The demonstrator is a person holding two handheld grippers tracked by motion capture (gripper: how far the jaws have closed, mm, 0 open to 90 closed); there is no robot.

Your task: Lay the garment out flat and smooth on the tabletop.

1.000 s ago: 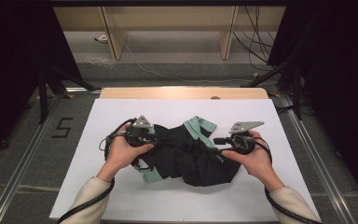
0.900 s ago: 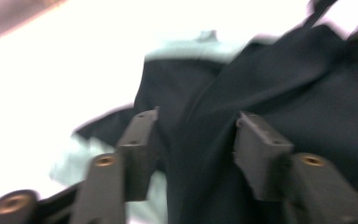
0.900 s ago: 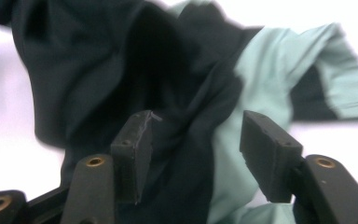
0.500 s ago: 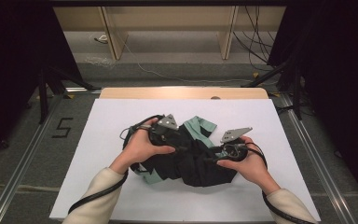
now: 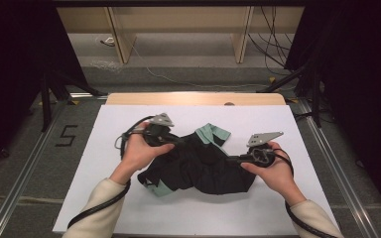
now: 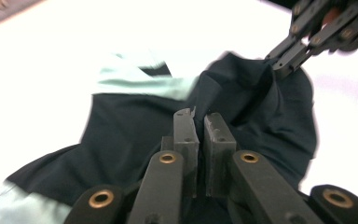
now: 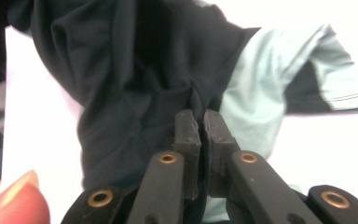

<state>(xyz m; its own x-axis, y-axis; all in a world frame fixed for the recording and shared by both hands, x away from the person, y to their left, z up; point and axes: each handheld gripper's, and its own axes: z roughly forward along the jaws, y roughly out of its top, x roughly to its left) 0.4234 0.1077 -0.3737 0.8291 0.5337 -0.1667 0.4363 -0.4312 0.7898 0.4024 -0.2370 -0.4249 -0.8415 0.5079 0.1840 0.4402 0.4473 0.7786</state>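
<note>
A crumpled black garment [image 5: 203, 166] with pale green panels is seen lying near the middle of the white worktop [image 5: 94, 198], bunched into folds. One pale green sleeve end [image 5: 213, 134] is spread toward the far side; another green patch [image 5: 159, 187] is seen at the near left edge of the heap.

Left hand-held gripper [image 5: 181, 141]: held over the far left part of the garment, jaws pointed toward the middle of the cloth. Its jaws have just been closing. In the left gripper view [image 6: 201, 122] the two jaws are seen drawn almost together, with a thin fold of black fabric pinched between the tips.

Right hand-held gripper [image 5: 230, 159]: held at the right side of the garment, jaws pointed leftward into the cloth. Its jaws have likewise just been closing. In the right gripper view [image 7: 202, 120] the jaws are nearly together, and a ridge of black fabric is caught between the pads, just beside a pale green panel [image 7: 256, 93].

The right hand-held gripper is also seen far off in the left gripper view [image 6: 284, 63], its tips touching the black cloth at a raised fold.

Both forearms, in pale sleeves, are seen entering from the near edge of the worktop.
</note>
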